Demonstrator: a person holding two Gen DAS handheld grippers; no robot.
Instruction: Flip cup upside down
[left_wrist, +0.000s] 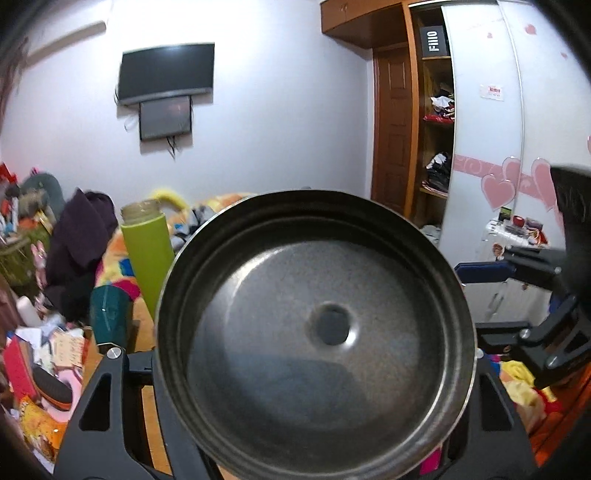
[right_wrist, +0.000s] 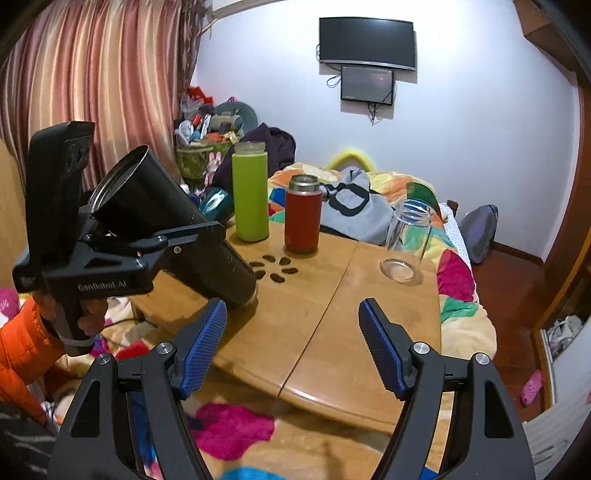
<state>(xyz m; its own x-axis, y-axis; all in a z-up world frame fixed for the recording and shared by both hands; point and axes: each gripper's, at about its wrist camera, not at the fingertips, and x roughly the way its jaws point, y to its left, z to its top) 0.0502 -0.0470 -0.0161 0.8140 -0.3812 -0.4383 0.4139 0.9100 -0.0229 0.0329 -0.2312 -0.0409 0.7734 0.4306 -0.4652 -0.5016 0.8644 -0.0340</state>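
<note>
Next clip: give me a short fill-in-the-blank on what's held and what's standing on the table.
1. The left tongs are shut on the ____ cup.
2. The right tongs are ____ and hold nothing.
3. On the wooden table, the red bottle stands between the green bottle and the clear ____.

Missing: black; open; glass

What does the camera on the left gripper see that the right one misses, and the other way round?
Only the left wrist view shows the inside of the black cup, looking straight at its steel bottom, plus the wardrobe. Only the right wrist view shows the cup's tilted outside, the left hand-held gripper shut on it, the open right hand-held gripper, the red flask, the clear glass and the wooden table. Both show the green bottle, the teal cup and the wall screen.
</note>
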